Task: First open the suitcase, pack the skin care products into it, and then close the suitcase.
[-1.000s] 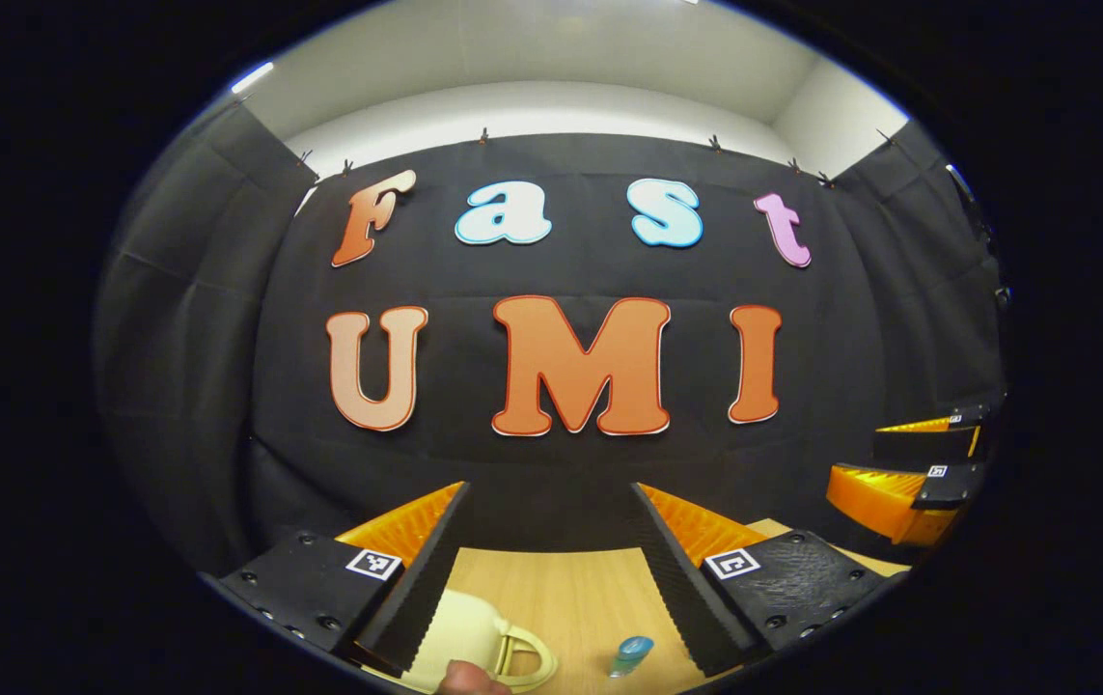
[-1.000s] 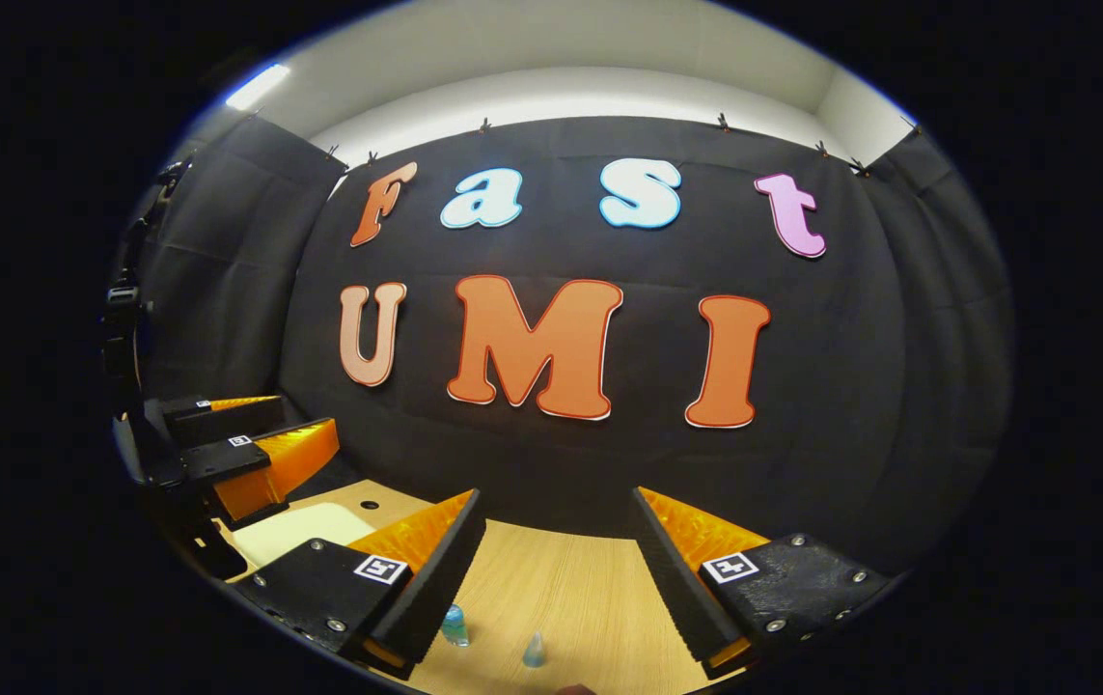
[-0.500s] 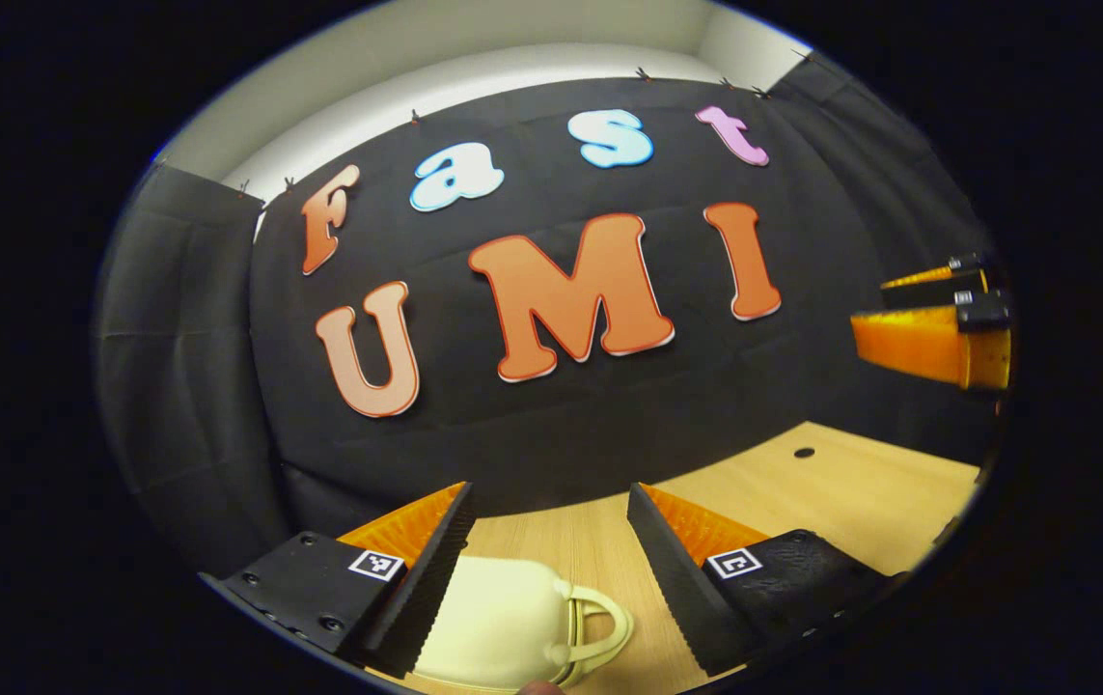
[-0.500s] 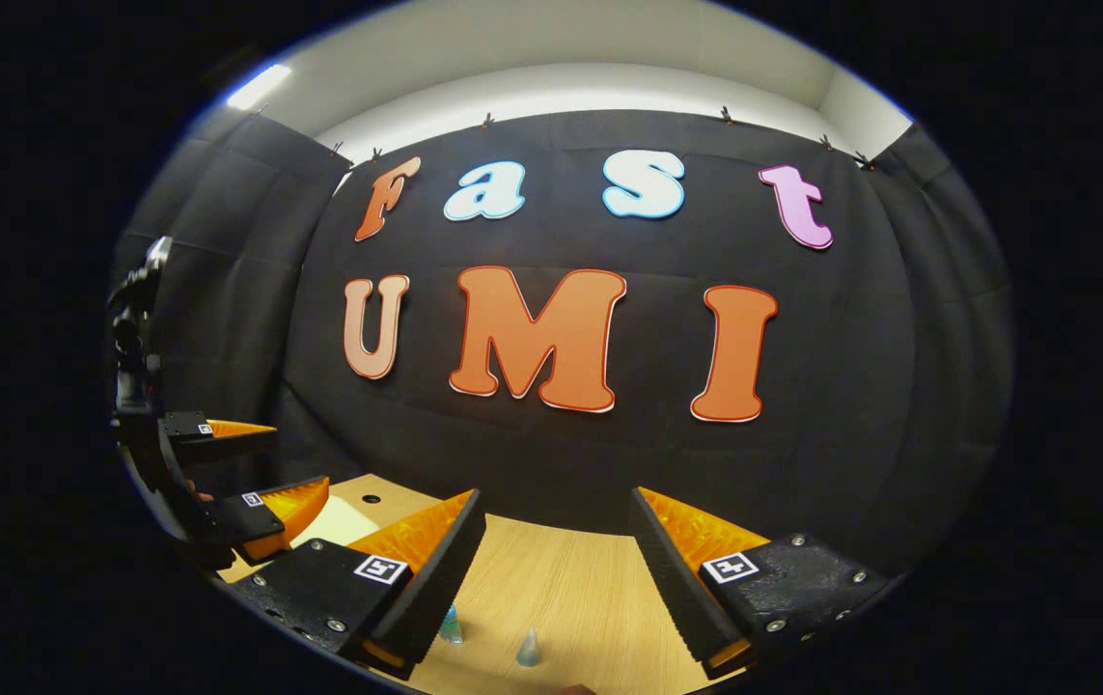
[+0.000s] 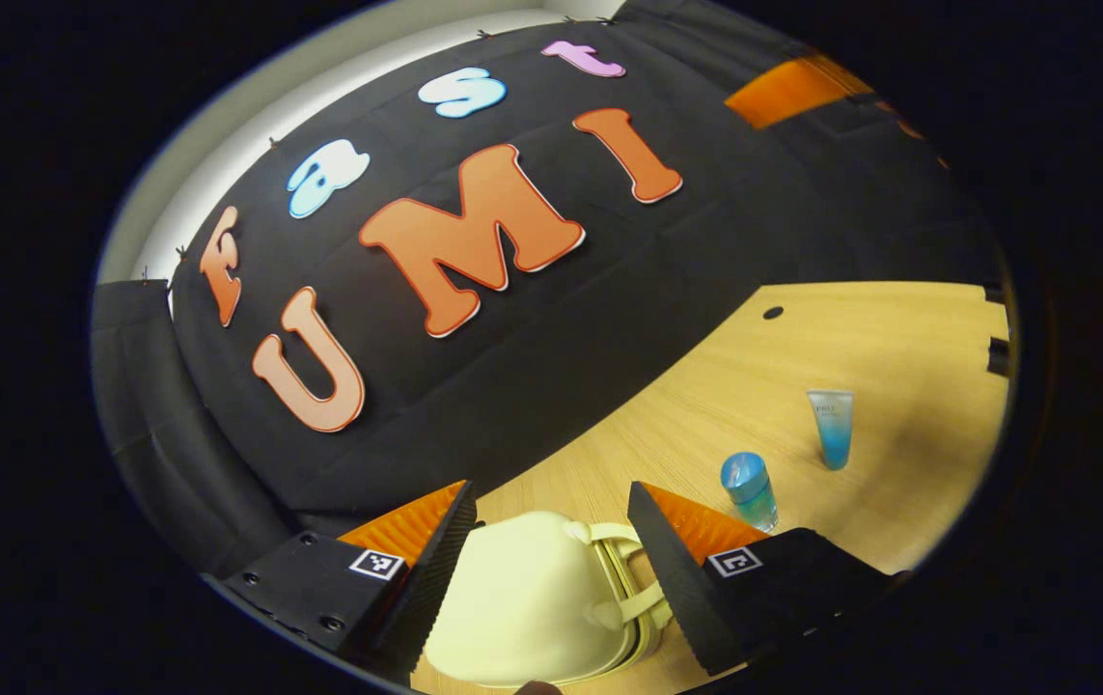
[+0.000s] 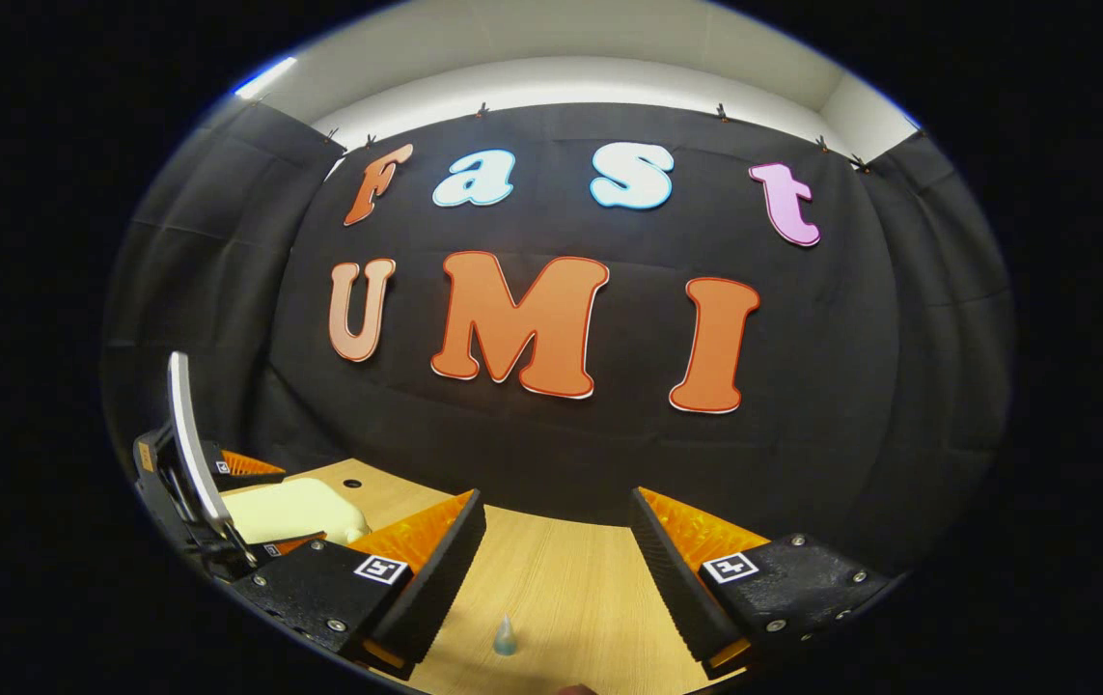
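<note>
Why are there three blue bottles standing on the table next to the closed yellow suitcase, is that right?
Not three. The left gripper view shows two: a blue bottle and a blue tube, standing on the table beside the closed yellow suitcase.

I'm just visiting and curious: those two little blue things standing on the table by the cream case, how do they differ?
The bottle is round with a domed blue cap on top; the tube is flat, widest at its pale top end and tapering down to its blue lower end. The bottle stands nearer the cream suitcase; the tube stands farther off. Both are small, bluish and upright on the wooden table.
</note>
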Available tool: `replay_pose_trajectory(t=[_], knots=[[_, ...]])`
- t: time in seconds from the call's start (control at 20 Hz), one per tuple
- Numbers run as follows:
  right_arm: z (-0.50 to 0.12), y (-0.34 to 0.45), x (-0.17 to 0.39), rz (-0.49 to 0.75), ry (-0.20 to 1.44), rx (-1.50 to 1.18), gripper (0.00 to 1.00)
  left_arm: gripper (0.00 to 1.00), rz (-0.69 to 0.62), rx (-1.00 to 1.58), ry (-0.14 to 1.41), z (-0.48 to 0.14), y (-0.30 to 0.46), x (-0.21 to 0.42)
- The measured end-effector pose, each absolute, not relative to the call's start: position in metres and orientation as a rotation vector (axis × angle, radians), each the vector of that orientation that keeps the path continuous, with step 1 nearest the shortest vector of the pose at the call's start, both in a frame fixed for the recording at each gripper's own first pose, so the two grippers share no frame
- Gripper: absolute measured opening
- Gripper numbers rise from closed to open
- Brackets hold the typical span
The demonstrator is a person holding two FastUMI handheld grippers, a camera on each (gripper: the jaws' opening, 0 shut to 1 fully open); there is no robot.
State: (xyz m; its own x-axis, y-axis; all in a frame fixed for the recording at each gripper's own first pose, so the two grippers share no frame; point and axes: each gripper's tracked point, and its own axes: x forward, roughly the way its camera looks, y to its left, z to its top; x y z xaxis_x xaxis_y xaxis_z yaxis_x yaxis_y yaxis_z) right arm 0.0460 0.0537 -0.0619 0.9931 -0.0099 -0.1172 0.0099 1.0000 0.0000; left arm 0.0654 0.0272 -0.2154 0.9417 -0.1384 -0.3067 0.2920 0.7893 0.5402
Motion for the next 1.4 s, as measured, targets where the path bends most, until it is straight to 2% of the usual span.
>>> replay_pose_trajectory(t=[0.05, 0.4, 1.0, 1.05, 1.2, 1.25, 1.3, 1.35, 1.4], knots=[[-0.063, 0.051, 0.045, -0.013, 0.121, 0.003, 0.95, 0.98, -0.241, 0.642, 0.276, -0.226, 0.028, 0.067], [-0.075, 0.033, 0.042, -0.060, 0.151, 0.004, 0.95, 0.98, -0.297, 0.786, 0.399, -0.298, 0.033, 0.056], [-0.083, 0.022, 0.040, -0.077, 0.157, 0.004, 0.95, 0.95, -0.350, 1.040, 0.504, -0.360, 0.043, 0.055], [-0.083, 0.020, 0.040, -0.078, 0.157, 0.006, 0.95, 0.88, -0.350, 1.067, 0.512, -0.365, 0.043, 0.056], [-0.086, 0.016, 0.038, -0.079, 0.160, 0.013, 0.95, 0.73, -0.340, 1.242, 0.495, -0.372, 0.046, 0.063], [-0.088, 0.013, 0.038, -0.083, 0.161, 0.012, 0.95, 0.59, -0.351, 1.285, 0.490, -0.378, 0.043, 0.067], [-0.087, 0.010, 0.036, -0.084, 0.159, 0.013, 0.95, 0.53, -0.355, 1.315, 0.482, -0.382, 0.040, 0.067], [-0.086, 0.008, 0.035, -0.087, 0.157, 0.012, 0.95, 0.30, -0.368, 1.331, 0.464, -0.384, 0.034, 0.067], [-0.086, 0.004, 0.033, -0.089, 0.153, 0.011, 0.95, 0.22, -0.367, 1.326, 0.471, -0.388, 0.036, 0.065]])
